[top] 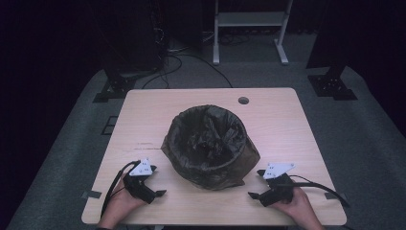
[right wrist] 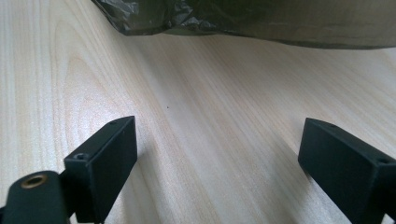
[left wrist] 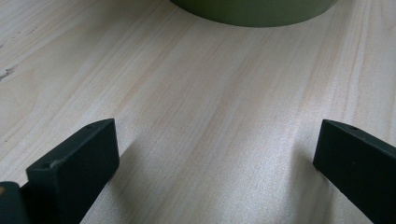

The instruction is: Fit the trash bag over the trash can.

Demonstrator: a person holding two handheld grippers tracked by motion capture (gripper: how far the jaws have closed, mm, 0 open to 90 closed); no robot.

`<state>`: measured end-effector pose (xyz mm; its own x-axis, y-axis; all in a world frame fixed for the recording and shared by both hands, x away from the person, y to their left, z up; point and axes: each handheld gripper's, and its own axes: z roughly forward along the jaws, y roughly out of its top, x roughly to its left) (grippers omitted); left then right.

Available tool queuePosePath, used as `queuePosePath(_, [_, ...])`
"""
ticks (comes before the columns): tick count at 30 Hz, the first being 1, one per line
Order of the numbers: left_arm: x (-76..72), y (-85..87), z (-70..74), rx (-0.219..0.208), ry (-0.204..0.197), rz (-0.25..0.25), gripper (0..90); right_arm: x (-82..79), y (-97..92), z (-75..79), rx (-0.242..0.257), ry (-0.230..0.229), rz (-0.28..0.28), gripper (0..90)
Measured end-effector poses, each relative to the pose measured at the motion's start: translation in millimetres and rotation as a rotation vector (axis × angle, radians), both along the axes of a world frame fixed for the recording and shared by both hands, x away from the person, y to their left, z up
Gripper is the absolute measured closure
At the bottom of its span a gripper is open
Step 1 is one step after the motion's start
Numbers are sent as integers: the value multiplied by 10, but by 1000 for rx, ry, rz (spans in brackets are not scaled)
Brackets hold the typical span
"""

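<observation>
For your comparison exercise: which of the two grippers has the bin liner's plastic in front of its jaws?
The right gripper: crinkled liner hangs ahead of it. The left gripper faces the bin's bare green wall.

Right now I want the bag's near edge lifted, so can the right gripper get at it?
Probably yes. The right gripper sits on the table beside the bin, jaws open, with bare wood between them and the bag.
</observation>
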<state>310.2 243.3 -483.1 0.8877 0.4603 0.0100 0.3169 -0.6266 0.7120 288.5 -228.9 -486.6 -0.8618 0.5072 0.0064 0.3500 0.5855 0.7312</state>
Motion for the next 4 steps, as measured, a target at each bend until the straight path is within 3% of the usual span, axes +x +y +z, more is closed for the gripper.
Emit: queuePosePath(4, [0,0,0,-1,0,3,0,1,-1,-1,1,0,1,100])
